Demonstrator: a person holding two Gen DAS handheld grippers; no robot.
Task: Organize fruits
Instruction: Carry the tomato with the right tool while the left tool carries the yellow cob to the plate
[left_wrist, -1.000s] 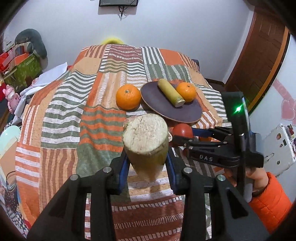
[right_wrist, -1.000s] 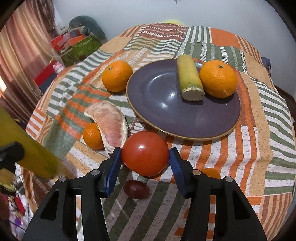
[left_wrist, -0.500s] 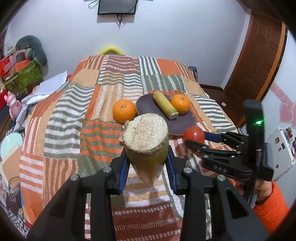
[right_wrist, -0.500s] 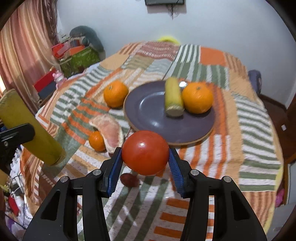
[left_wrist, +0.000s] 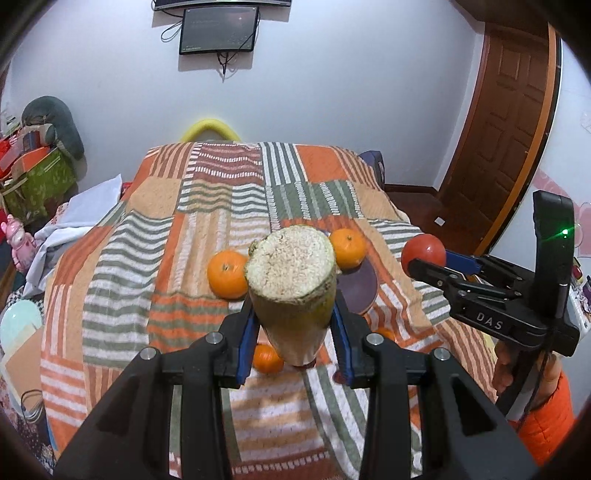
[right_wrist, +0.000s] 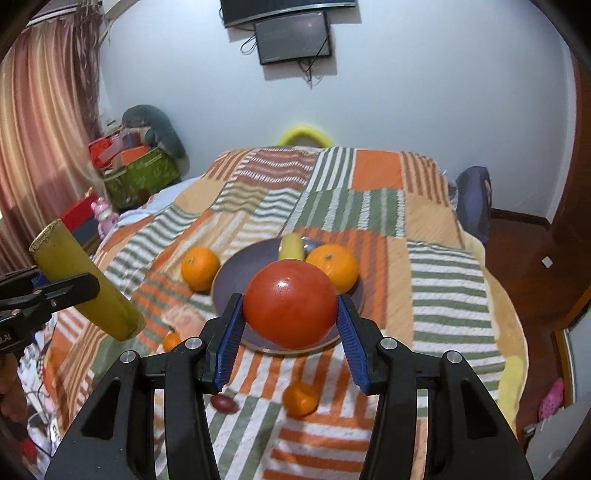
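Note:
My left gripper (left_wrist: 293, 341) is shut on a yellow-green sugarcane piece (left_wrist: 291, 280), held high above the bed; it also shows in the right wrist view (right_wrist: 86, 291). My right gripper (right_wrist: 290, 328) is shut on a red tomato (right_wrist: 290, 302), also seen in the left wrist view (left_wrist: 423, 253). Below lies a dark purple plate (right_wrist: 231, 284) with a second cane piece (right_wrist: 291, 247) and an orange (right_wrist: 334, 267). Another orange (right_wrist: 199, 267) sits left of the plate.
A patchwork striped blanket (right_wrist: 369, 206) covers the bed. Small oranges (right_wrist: 299, 398) (right_wrist: 171, 339) and a dark red fruit (right_wrist: 223, 403) lie near the front. A green box (right_wrist: 140, 177) and clutter stand at the left. A wooden door (left_wrist: 506, 129) is at the right.
Both grippers have risen well above the bed with their fruit, so the plate and oranges look smaller and farther. Both grips are unchanged.

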